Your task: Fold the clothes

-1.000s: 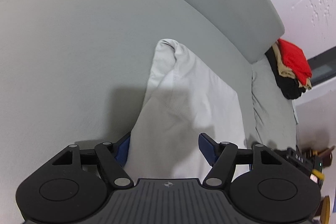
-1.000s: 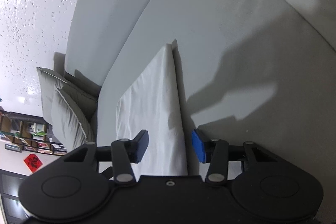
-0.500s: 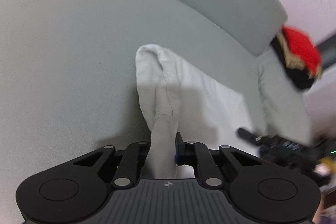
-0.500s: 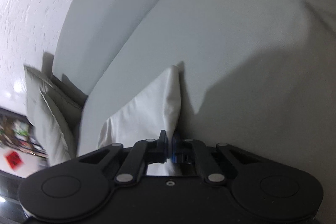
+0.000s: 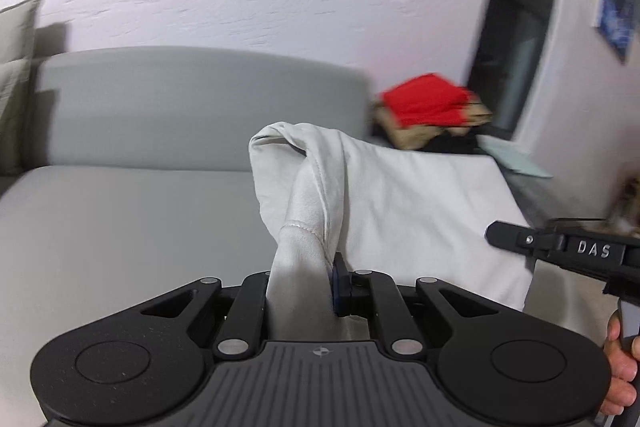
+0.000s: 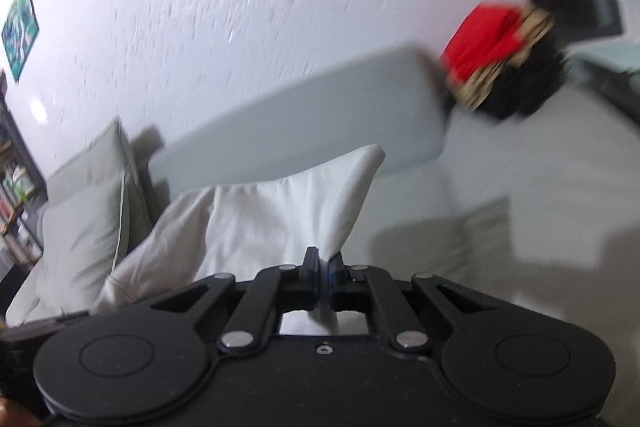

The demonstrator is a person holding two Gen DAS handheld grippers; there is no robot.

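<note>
Left wrist view: the left tool [image 5: 304, 285] is clamped on a thick bunched fold of the white garment [image 5: 420, 203], which hangs stretched above the grey sofa seat [image 5: 120, 219]. Right wrist view: the right tool [image 6: 323, 277] pinches a thin corner of the same cloth between its blue pads. The right tool's black body [image 5: 568, 251] shows beside the garment's far edge. Behind, a red, tan and black clothes pile [image 5: 428, 111] sits past the backrest [image 5: 192, 103]; a pale cushion [image 6: 84, 227] lies at the sofa's other end.
</note>
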